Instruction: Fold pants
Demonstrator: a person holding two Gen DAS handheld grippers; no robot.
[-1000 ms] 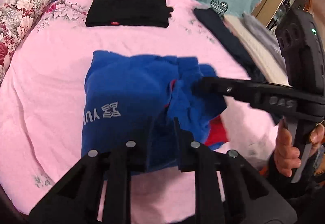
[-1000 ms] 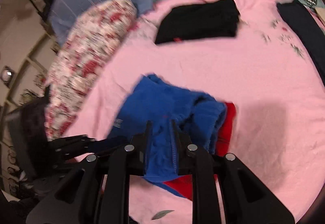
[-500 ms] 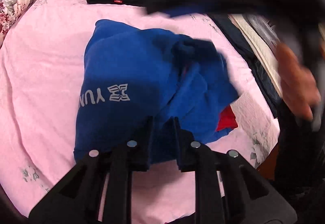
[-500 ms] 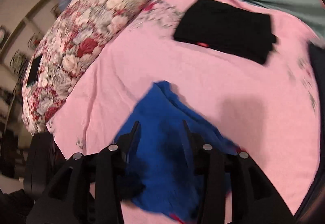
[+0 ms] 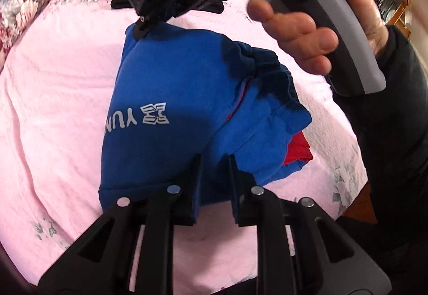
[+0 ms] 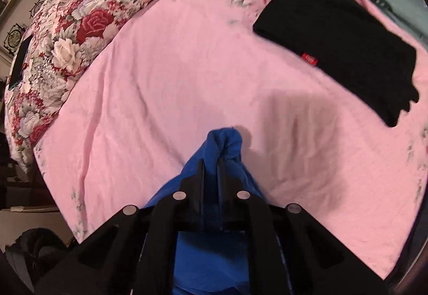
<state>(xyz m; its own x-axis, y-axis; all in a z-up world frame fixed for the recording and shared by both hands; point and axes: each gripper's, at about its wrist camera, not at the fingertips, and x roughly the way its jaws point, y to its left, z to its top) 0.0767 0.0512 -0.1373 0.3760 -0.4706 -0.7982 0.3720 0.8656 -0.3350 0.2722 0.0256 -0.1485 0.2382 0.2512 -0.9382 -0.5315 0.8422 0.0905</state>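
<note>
So the bright blue fleece pants with the white printed logo (image 5: 187, 118) are lying bunched up in the middle of the pink quilted bedspread (image 5: 53, 113), half folded, with the ribbed waistband flopping toward the right and a bit of red fabric (image 5: 298, 148) peeking out underneath on that side.

The left gripper (image 5: 214, 161) is sitting at the near edge of the pants, its jaws clenched on a fold of the blue fabric. The right gripper (image 6: 210, 164) is reaching across to the far corner, and its jaws are pinching a small bunched tip of the same pants, which is poking out just past the fingertips. In the left wrist view the person's bare hand (image 5: 321, 27) is wrapping around the grey handle of that right gripper, with a dark sleeve (image 5: 396, 121) trailing down the right side.

Further back on the bed, a folded black garment with a little red tag (image 6: 339, 43) is lying well apart from the blue pants, and a red and white floral pillow (image 6: 75, 22) is running along the left edge.
</note>
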